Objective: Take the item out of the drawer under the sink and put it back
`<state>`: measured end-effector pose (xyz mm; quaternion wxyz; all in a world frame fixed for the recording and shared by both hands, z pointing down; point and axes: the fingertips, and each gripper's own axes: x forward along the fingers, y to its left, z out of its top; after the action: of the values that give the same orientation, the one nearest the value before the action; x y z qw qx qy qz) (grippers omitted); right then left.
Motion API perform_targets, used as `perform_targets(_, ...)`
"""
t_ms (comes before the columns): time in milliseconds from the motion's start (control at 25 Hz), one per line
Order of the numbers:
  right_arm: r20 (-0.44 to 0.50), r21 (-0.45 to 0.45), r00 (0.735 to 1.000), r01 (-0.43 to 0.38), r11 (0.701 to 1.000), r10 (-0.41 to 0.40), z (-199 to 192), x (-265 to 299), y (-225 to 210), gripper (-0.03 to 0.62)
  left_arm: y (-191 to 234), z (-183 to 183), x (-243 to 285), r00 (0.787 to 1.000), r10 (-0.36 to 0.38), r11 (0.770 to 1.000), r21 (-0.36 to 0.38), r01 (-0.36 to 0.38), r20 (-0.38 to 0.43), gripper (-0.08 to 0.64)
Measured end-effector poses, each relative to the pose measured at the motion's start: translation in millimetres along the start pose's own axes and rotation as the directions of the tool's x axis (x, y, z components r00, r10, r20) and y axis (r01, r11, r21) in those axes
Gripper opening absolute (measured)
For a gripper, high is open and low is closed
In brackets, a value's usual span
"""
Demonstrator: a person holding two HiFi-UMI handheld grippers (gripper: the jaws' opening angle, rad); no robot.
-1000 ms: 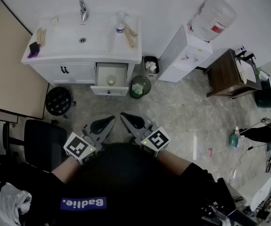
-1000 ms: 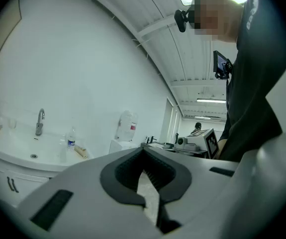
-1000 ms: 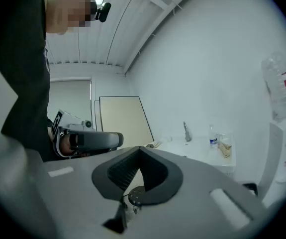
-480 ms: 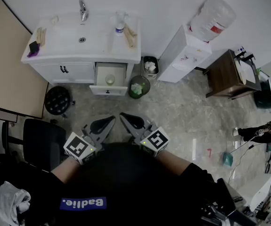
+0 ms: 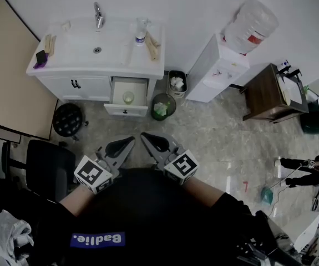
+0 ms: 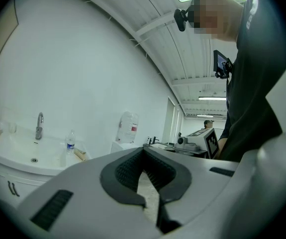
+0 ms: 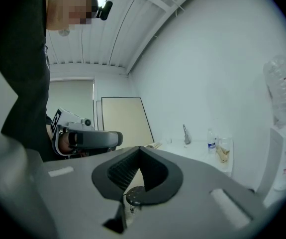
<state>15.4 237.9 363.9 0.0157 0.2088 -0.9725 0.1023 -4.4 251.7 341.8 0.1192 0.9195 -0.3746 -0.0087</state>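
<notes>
- Well ahead of the left gripper [image 5: 130, 141] and right gripper [image 5: 145, 137], the white sink cabinet [image 5: 84, 85] stands against the wall.
- Its white drawer [image 5: 127, 110] is pulled out, so the inside is ready to reach.
- Both grippers are clenched and empty, probably because the approach has not begun.
- The small pale round cup [image 5: 128, 97] sits inside the drawer, well apart from either gripper.

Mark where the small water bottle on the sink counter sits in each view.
Head view: small water bottle at top centre, right of the faucet.
Left gripper view: bottle lower left, right of the faucet.
Right gripper view: bottle right of centre, right of the faucet.
Shared landmark: the faucet.
</notes>
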Motion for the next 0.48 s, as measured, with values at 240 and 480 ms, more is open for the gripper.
perform_targets(240,0.018,-0.016,0.999,-0.044,0.999,0.045,6,-19,-17,-0.005,-12,2,21,0.997,0.075,0.997,0.012,-0.075,0.014,-0.008)
perform_targets(480,0.015,0.008,0.998,-0.058,0.998,0.058,-1,-27,-42,-0.005,-13,-5,35,0.994,0.112,0.993,0.037,-0.112,0.005,-0.008)
